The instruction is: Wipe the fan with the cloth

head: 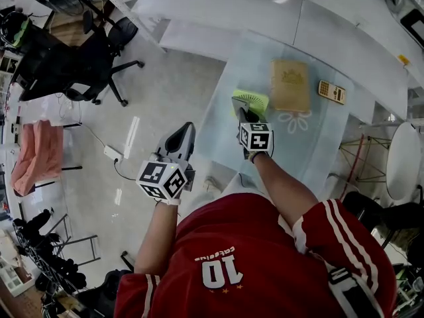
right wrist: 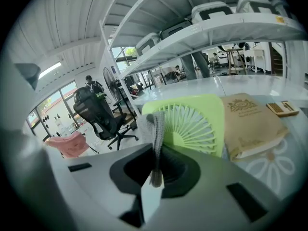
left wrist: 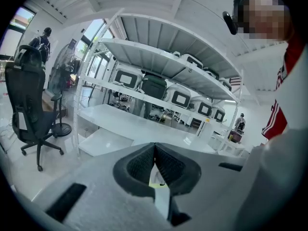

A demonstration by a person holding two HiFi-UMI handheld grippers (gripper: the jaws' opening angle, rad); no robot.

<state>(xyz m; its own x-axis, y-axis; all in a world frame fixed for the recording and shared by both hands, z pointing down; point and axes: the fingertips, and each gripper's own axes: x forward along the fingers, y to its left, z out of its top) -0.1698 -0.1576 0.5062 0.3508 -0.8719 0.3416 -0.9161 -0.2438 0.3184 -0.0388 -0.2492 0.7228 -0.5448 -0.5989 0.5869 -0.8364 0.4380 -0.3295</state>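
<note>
Head view looks down on a pale glass table (head: 318, 152) in a white-floored room, with a black office chair (head: 86, 58) far off to the left of both grippers. The right gripper (head: 241, 113) reaches out over the glass on a nearly straight arm, and its tips are at the near edge of the green fan (head: 256, 102). A brown book (head: 289, 85) lies just beyond and to the right of that gripper. The left gripper (head: 187, 130) hangs past the table's edge, above the floor, on a bent arm.

Left gripper view shows its jaws pressed together with nothing between them. White shelving (left wrist: 159, 64) stands ahead.

Right gripper view shows the jaws pinching a grey cloth (right wrist: 155, 129), which stands up from them right in front of the fan's (right wrist: 195, 124) grille. I cannot tell whether they touch.
</note>
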